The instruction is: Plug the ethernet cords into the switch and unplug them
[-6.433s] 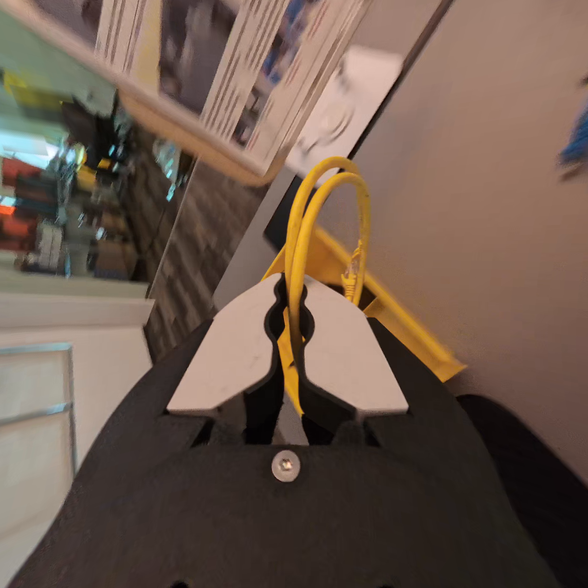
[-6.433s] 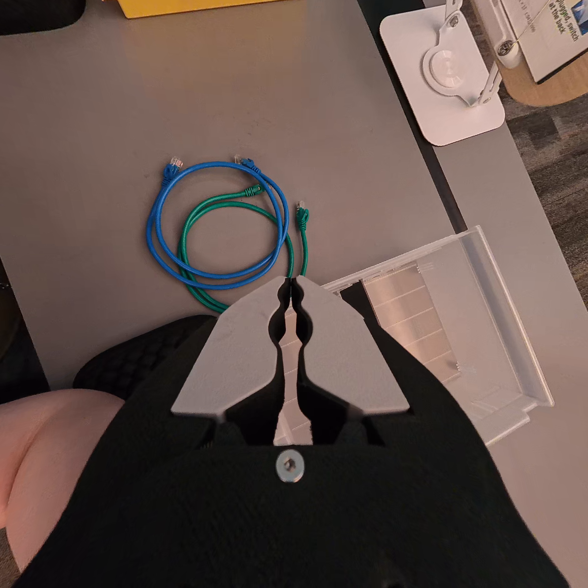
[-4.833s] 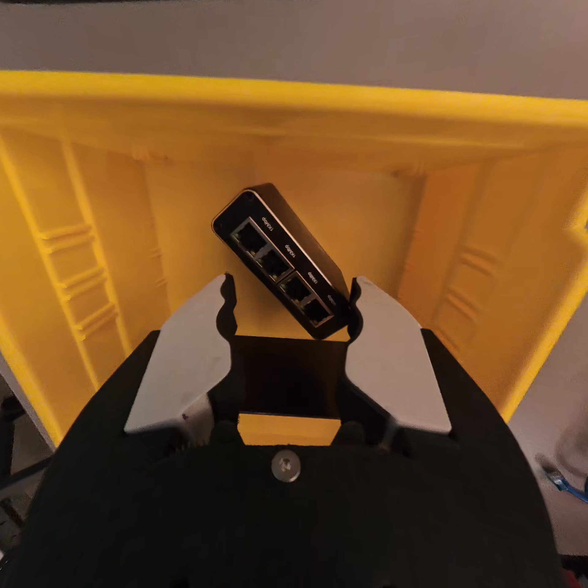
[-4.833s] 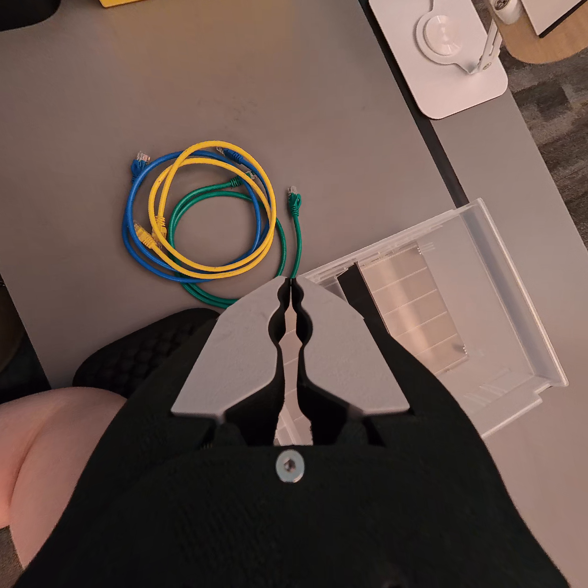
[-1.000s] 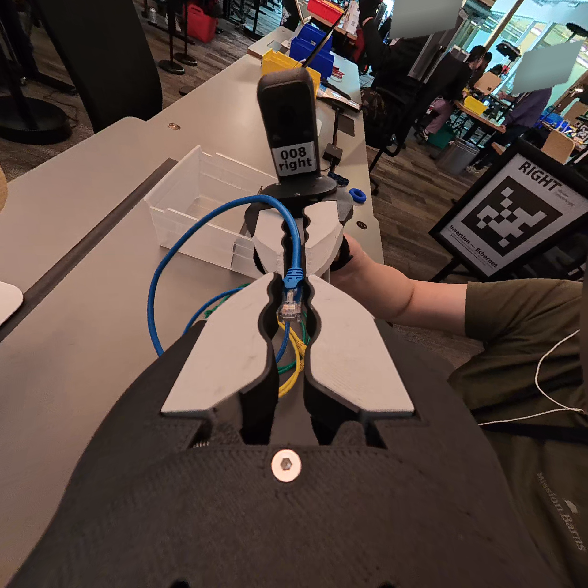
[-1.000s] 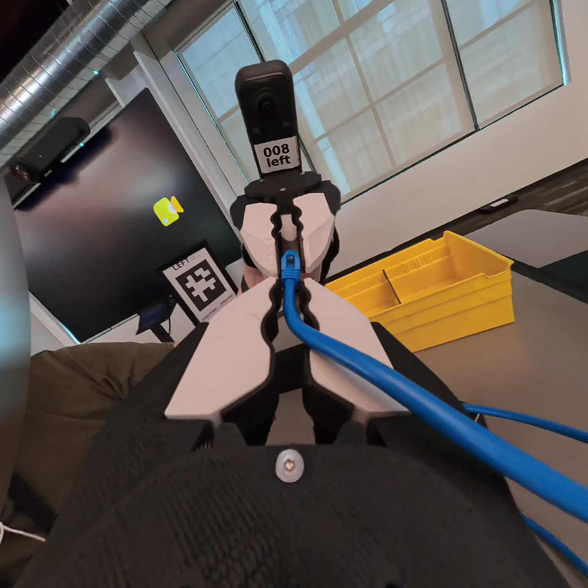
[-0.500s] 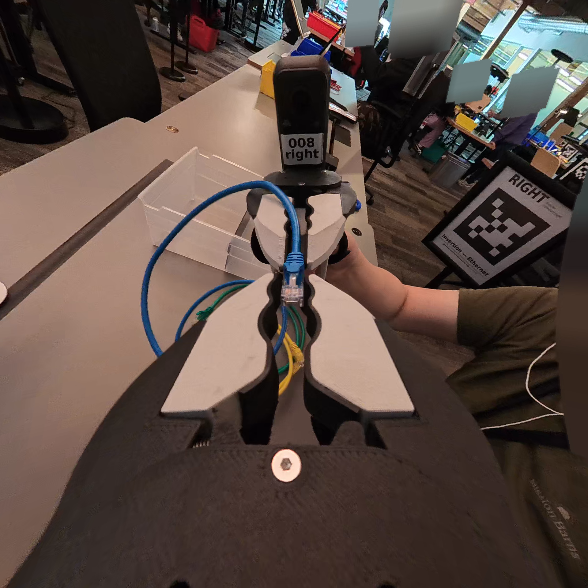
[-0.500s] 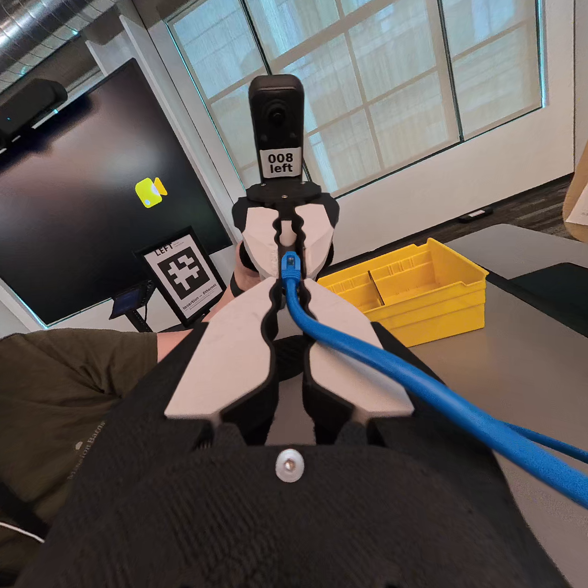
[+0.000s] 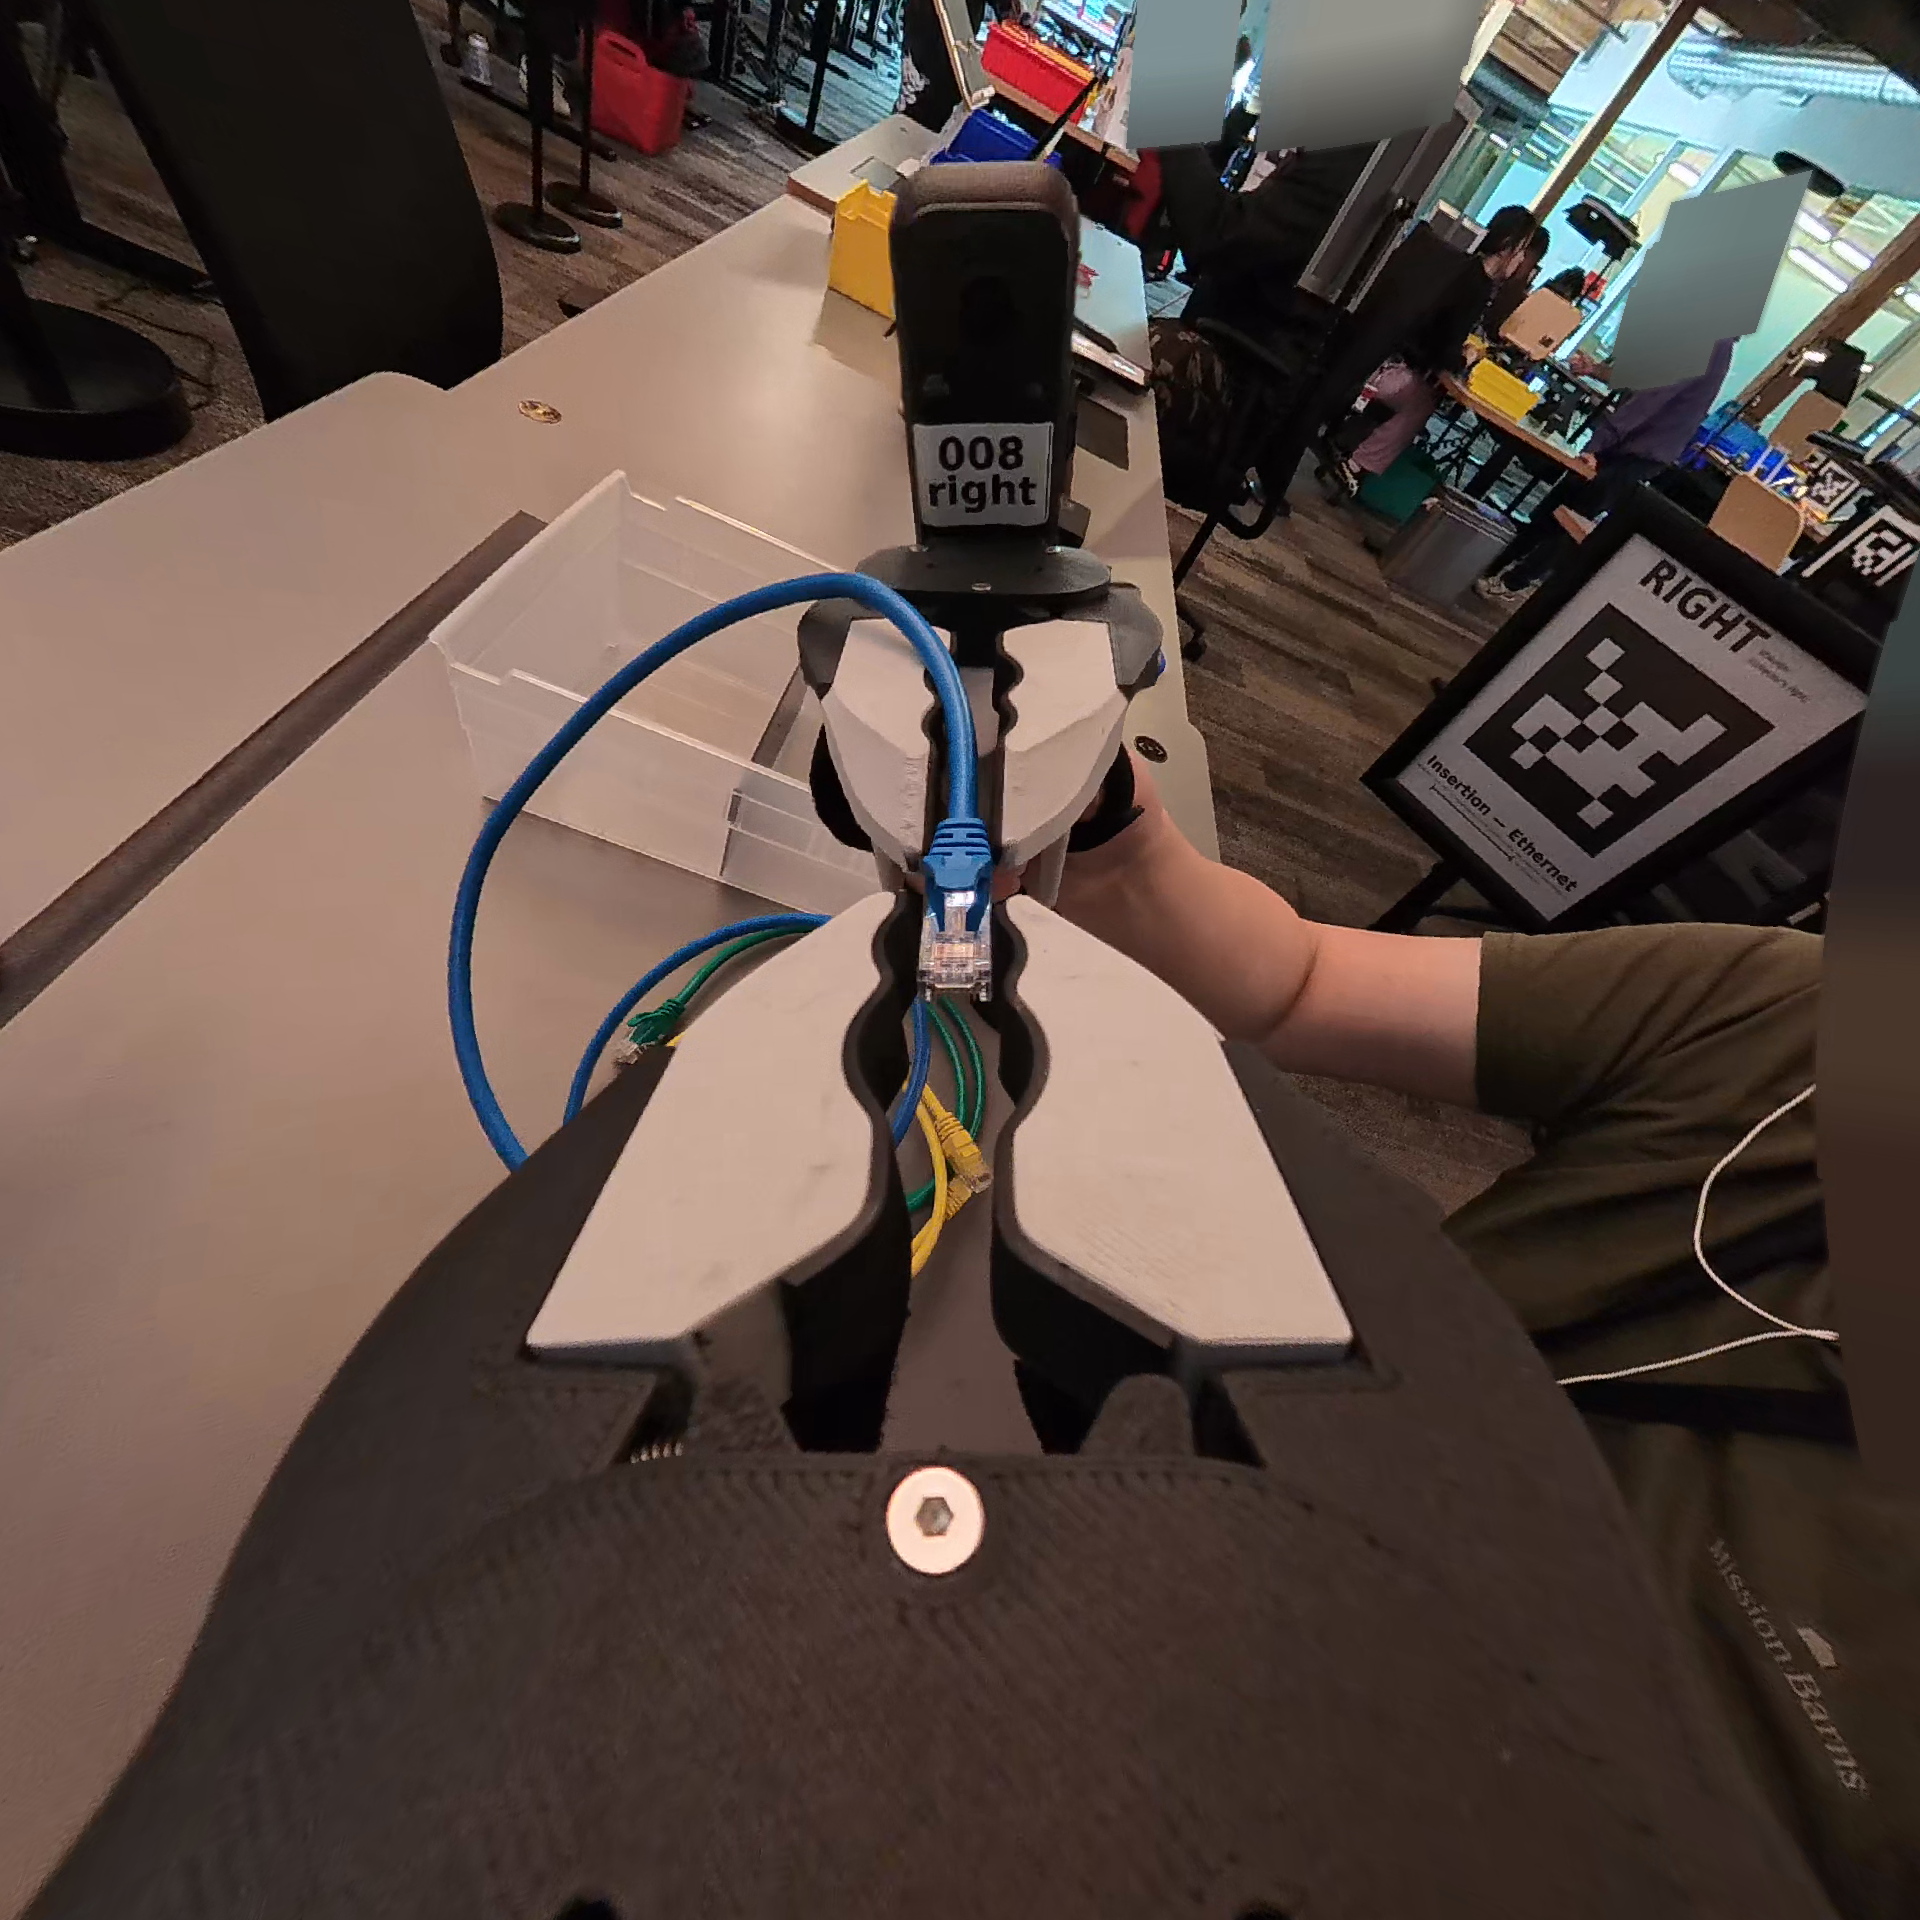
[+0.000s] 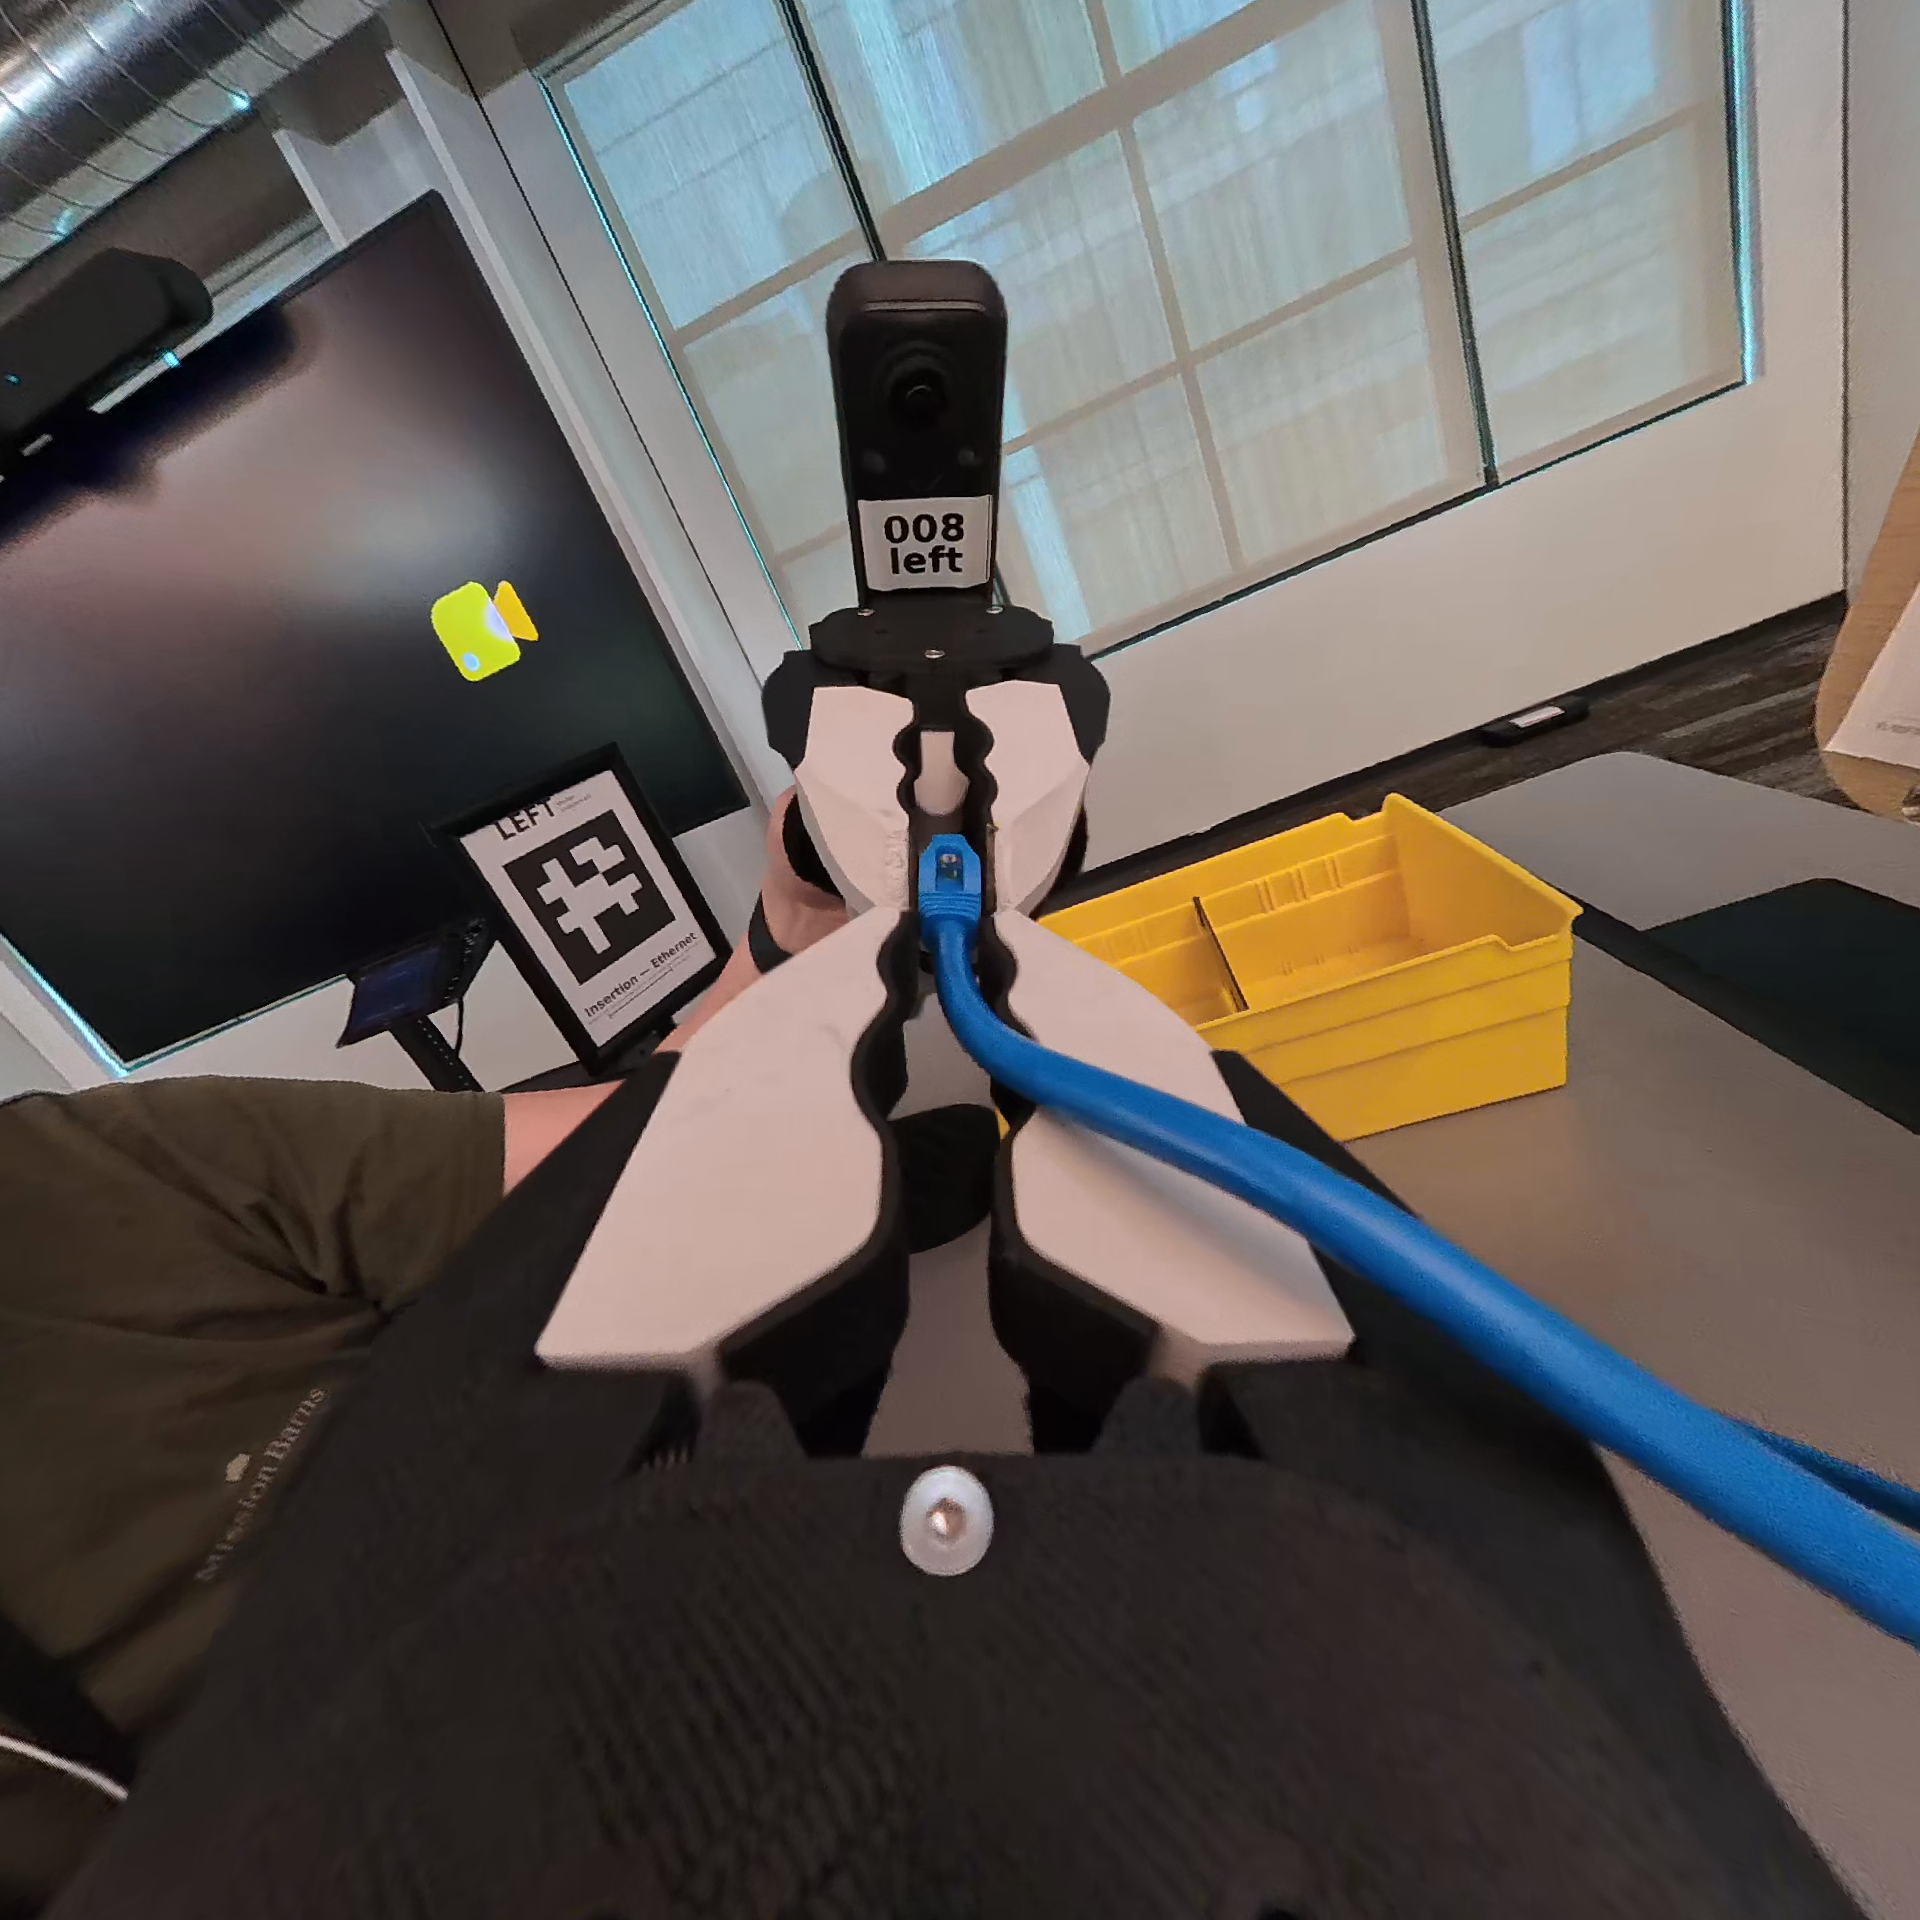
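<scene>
- Left gripper, matte black textured body with smooth pale grey wavy-edged fingers, held tip to tip against the right gripper.
- Glossy blue round ethernet cord, ending in a ribbed blue boot and clear plastic plug.
- Plug lay between the left fingertips, nearly closed around it; firm grasp impossible to confirm.
- Right gripper, same black and grey build, clenched on the cord just behind the boot; cord trailed back over its right finger.
- Cord arched in a wide loop down to the smooth grey table.
- Thin green cord and yellow cord lay loose on the table under the grippers.
- Ridged yellow plastic bin with a divider stood behind; clear plastic bin stood beside the loop.
- Switch not seen in either view.
</scene>
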The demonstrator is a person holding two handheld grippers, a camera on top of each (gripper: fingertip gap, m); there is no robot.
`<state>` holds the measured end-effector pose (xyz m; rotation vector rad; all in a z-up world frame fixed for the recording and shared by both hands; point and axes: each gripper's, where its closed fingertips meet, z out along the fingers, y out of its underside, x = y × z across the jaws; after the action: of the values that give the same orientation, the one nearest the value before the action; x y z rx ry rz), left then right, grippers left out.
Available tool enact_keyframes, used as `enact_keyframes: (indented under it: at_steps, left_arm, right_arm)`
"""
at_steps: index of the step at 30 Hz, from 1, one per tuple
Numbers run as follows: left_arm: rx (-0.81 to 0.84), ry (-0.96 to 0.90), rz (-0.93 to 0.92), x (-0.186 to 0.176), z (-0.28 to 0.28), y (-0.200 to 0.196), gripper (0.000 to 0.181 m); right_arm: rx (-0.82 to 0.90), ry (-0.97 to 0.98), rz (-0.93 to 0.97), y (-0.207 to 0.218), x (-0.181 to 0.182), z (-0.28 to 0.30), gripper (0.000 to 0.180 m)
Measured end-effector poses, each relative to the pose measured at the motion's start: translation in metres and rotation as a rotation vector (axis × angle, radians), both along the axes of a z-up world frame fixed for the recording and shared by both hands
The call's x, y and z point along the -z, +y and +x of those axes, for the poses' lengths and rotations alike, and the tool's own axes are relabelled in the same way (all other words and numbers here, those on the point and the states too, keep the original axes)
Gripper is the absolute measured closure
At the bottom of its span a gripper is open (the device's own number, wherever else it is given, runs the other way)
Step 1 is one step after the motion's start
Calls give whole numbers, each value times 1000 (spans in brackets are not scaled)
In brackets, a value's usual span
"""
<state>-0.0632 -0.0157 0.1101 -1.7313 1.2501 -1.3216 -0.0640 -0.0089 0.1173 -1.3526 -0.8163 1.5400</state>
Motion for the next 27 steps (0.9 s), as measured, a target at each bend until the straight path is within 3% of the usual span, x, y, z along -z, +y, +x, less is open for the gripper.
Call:
enact_keyframes:
  at_steps: [9,13,15,22,27]
  left_arm:
    - [6,0,21,4,2,-1,167]
    - [-95,-30,137,6,-9,5,143]
    - [-207,-29,207,15,-23,12,142]
    - [-511,100,252,103,-71,16,135]
    - [-670,373,517,169,-84,22,125]
  right_arm:
    - [62,-71,83,-1,0,3,170]
    - [204,-148,257,0,-6,9,170]
    - [278,-198,326,4,-7,15,170]
    - [389,-285,416,13,-8,32,170]
    - [434,-325,434,16,-11,46,170]
